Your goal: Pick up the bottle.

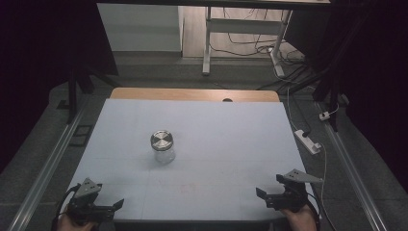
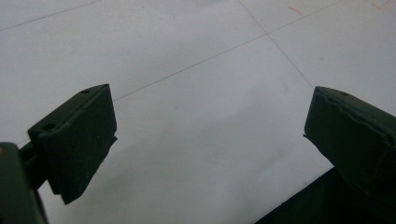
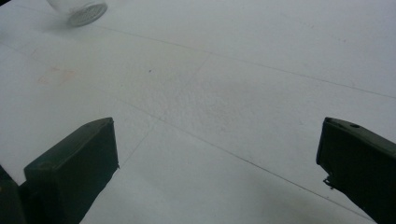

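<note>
A clear glass jar [image 1: 162, 146] with a round metal lid stands upright near the middle of the white table [image 1: 231, 144]. Its base [image 3: 82, 10] shows at the top left of the right gripper view. My left gripper [image 1: 111, 206] rests at the table's front left corner, held by a hand, with its jaws wide apart over bare table [image 2: 205, 121] and nothing between them. My right gripper [image 1: 262, 196] sits at the front right corner, also open and empty [image 3: 217, 154]. Both grippers are well short of the jar.
A wooden strip [image 1: 192, 94] runs along the table's far edge. Beyond it stand a white desk frame [image 1: 208, 48] and loose cables on the floor. A white power strip [image 1: 308, 141] lies off the table's right edge. Metal rails flank both sides.
</note>
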Action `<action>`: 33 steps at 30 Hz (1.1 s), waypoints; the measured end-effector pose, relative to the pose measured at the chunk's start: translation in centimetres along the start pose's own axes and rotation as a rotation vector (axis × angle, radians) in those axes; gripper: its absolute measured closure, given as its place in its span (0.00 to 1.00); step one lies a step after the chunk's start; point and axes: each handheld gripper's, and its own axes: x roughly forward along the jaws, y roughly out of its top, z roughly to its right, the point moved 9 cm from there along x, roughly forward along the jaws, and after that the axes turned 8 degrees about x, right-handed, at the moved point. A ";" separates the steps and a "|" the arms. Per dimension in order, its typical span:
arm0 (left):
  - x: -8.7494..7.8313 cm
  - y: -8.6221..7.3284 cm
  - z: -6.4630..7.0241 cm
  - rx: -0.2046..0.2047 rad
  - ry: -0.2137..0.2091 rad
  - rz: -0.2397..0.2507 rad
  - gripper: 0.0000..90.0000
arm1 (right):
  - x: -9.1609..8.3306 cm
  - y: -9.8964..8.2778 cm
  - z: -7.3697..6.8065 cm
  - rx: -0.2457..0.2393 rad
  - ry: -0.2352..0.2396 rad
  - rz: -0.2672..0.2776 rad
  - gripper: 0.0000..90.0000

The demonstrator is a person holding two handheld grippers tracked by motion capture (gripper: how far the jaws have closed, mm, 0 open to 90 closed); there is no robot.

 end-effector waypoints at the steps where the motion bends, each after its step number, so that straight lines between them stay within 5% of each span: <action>1: 0.0 0.0 0.0 0.001 -0.004 -0.001 0.04 | 0.0 0.0 0.0 0.000 0.000 0.000 0.00; 14: 0.4 -0.1 0.6 0.044 -0.051 -0.037 0.03 | 0.5 -0.4 -0.6 -0.060 0.014 -0.053 0.00; 33: 0.6 -0.1 0.3 0.004 -0.064 -0.051 0.00 | 0.7 -0.6 -0.9 -0.085 0.022 -0.079 0.00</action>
